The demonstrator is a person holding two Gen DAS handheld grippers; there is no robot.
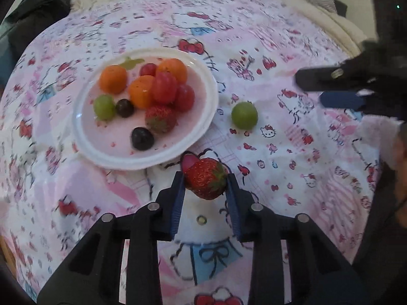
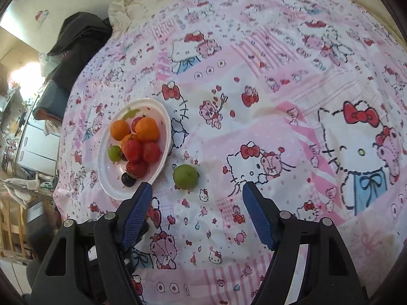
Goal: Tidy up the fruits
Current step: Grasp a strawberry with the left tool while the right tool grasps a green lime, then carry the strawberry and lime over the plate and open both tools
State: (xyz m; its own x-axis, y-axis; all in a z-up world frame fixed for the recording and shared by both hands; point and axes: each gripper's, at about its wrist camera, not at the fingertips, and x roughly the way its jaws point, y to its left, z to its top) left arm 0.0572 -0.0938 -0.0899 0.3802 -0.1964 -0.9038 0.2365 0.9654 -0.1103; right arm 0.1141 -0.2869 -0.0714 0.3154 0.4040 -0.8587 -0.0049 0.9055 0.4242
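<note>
My left gripper [image 1: 205,178] has its blue pads pressed on both sides of a strawberry [image 1: 205,181], so it's clamped on that fruit, green cap pointing right and down in the left wrist view. The berry sits just off the near rim of the white plate [image 1: 84,137], over the patterned pink cloth [image 1: 279,38]; I can't tell whether it touches the cloth or is lifted off it. On the plate: three orange citrus fruits [image 1: 113,79], three red tomato-like fruits bunched at centre right [image 1: 164,87], a second strawberry [image 1: 160,119] just in front of them, two dark grapes [image 1: 142,138], one green grape [image 1: 103,107] on the left side, and a green smear at the far rim. One loose green fruit [image 1: 244,115] lies on the cloth to the right of the plate, near it but not touching. My right gripper [image 2: 197,189] is wide apart with nothing between the fingers; from its own camera the loose green fruit [image 2: 185,176] sits just past the fingertips, roughly on the centre line, and the plate [image 2: 106,172] is beyond the left finger [image 2: 137,216]. The right gripper also shows in the left wrist view as a blurred dark shape at the right edge [image 1: 330,89], above the cloth and apart from the green fruit. Dark clothing and pale bedding sit at the far edge of the cloth.
</note>
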